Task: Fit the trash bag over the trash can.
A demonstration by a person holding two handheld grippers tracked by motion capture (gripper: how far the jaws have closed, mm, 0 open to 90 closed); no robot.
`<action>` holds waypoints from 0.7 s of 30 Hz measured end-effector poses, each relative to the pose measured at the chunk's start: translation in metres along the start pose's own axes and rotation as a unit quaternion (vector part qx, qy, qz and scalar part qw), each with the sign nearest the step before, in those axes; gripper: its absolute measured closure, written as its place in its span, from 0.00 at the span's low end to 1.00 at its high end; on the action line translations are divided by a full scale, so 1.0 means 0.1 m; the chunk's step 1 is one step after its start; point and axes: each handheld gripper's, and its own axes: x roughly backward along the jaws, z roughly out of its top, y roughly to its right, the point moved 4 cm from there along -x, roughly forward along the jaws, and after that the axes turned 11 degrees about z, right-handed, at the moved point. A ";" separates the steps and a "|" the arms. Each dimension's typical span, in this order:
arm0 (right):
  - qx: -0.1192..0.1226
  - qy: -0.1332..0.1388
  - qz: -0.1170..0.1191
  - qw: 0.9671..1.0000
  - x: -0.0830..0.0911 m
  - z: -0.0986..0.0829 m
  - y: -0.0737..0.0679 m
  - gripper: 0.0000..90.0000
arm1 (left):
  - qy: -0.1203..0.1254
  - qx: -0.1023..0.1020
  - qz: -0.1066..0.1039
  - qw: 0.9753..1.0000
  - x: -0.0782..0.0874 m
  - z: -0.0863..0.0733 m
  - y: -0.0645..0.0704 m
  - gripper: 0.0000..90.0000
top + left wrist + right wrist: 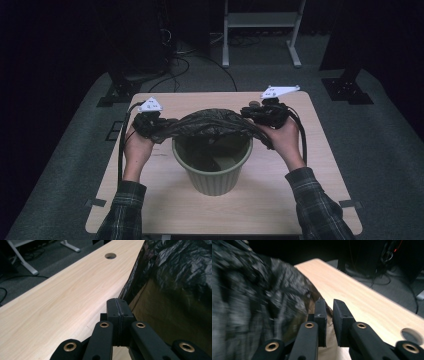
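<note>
We stretch the thin, slippery bag (212,124): left tool (117,312) clamped on its edge, right tool (329,315) slightly parted, its grip uncertain.

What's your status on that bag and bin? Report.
Left gripper shut on the crinkled black plastic bag. Right gripper jaws slightly apart, bag edge between them. Bag stretched above the ribbed green plastic bin. Nothing in the way.

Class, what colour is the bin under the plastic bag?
Pale green, ribbed; the bin shows best in the high view.
</note>
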 end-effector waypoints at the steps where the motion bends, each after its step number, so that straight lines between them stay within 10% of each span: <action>1: 0.003 0.005 -0.002 1.000 0.07 0.02 -0.02 0.85 | 0.001 0.000 -0.001 1.000 0.01 0.00 0.00 1.00; 10: 0.026 0.040 0.062 0.997 0.58 0.13 -0.42 0.69 | 0.006 0.005 0.001 1.000 0.07 0.01 -0.03 1.00; 21: 0.045 0.033 0.116 0.992 0.62 0.09 -0.61 0.63 | 0.006 0.006 0.001 1.000 0.09 0.01 -0.03 1.00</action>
